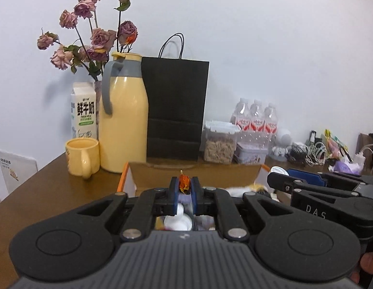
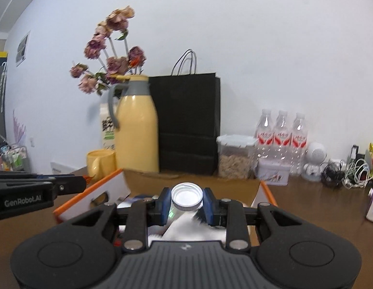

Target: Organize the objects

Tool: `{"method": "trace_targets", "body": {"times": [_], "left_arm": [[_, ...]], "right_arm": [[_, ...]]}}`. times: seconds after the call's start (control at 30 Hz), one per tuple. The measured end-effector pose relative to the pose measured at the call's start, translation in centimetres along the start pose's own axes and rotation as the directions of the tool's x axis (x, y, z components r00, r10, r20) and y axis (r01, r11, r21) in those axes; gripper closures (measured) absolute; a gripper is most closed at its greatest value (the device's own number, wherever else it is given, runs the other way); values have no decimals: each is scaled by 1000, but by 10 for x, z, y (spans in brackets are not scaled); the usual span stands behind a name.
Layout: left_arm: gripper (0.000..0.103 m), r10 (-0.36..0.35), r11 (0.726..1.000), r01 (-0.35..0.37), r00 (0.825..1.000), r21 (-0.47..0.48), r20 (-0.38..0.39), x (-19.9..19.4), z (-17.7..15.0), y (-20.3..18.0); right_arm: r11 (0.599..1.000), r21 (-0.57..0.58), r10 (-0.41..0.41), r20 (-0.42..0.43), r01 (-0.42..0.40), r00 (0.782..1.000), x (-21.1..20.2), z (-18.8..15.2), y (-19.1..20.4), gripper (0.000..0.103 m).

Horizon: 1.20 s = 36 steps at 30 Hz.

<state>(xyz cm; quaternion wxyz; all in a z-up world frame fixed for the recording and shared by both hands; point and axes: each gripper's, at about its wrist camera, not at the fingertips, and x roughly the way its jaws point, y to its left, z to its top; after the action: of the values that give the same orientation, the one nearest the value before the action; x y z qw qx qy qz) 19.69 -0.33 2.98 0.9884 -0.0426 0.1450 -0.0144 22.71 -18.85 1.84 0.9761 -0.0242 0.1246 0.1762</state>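
Observation:
My left gripper [image 1: 184,185] is shut on a small dried orange-red flower bud [image 1: 184,183], held above an open cardboard box [image 1: 150,171] with orange edges. My right gripper [image 2: 186,200] is shut on a white bottle with a wide white cap [image 2: 186,196], also raised over the same box [image 2: 109,187]. Inside the box lie white and mixed small items, mostly hidden by the grippers. In the left wrist view the right gripper [image 1: 280,177] shows at the right edge; in the right wrist view the left gripper [image 2: 86,180] shows at the left with the bud's orange tip.
Along the wall stand a milk carton [image 1: 84,110], dried roses [image 1: 95,36], a yellow jug [image 1: 123,110], a yellow mug [image 1: 83,156], a black paper bag [image 1: 176,106], a cereal container [image 1: 220,144], a lilac tin [image 1: 251,155], water bottles [image 1: 256,118] and tangled cables [image 1: 314,154] on the brown table [image 1: 42,187].

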Motion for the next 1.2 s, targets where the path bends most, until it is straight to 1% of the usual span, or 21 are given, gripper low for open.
{"method": "trace_targets", "body": {"times": [0.17, 0.27, 0.33, 0.43, 0.6, 0.67, 0.7, 0.73, 0.77, 0.8, 0.83, 0.87, 0.93, 1.2], "left_arm": [[92, 24, 1000, -24, 1000, -19, 3, 39, 17, -5], [92, 41, 998, -42, 999, -47, -11, 59, 15, -3], [92, 44, 998, -46, 998, -39, -39, 70, 9, -1], [92, 48, 998, -50, 997, -29, -65, 77, 3, 0], [90, 58, 998, -58, 997, -10, -44, 70, -1, 0], [81, 70, 998, -70, 997, 3, -27, 65, -1, -1], [65, 76, 997, -76, 997, 10, -14, 62, -2, -1], [45, 87, 996, -87, 996, 16, 4, 57, -2, -1], [35, 99, 995, -99, 995, 18, 21, 54, -1, 0], [16, 113, 993, -114, 993, 19, 38, 51, -1, -1], [0, 125, 992, -126, 990, 18, 57, 47, 0, -1], [0, 131, 991, -132, 989, 16, 75, 45, 1, 0], [0, 136, 990, -138, 987, 11, 89, 41, 2, 0], [0, 135, 991, -136, 988, 10, 76, 40, 2, 0]], "right_arm": [[999, -1, -32, 13, 32, 999, 35, 14, -11, 76], [998, 24, -53, 8, 52, 999, 55, 13, -22, 76], [997, 41, -60, -14, 61, 998, 65, 6, -29, 76], [996, 73, -42, -53, 46, 998, 75, -1, -37, 76], [997, 68, -39, -57, 42, 998, 74, -6, -36, 75], [997, 65, -45, -63, 49, 997, 71, -8, -35, 74], [997, 63, -46, -71, 51, 996, 70, -9, -34, 65], [997, 63, -44, -73, 49, 996, 68, -10, -34, 49], [997, 62, -43, -70, 48, 997, 65, -11, -34, 40], [997, 61, -50, -62, 54, 997, 63, -11, -35, 23], [997, 58, -56, -53, 59, 997, 61, -10, -34, 15], [997, 55, -59, -43, 62, 997, 58, -9, -34, 12], [996, 61, -63, -24, 64, 998, 54, -9, -34, 0], [995, 70, -68, -19, 69, 998, 46, -6, -36, 0]]}}
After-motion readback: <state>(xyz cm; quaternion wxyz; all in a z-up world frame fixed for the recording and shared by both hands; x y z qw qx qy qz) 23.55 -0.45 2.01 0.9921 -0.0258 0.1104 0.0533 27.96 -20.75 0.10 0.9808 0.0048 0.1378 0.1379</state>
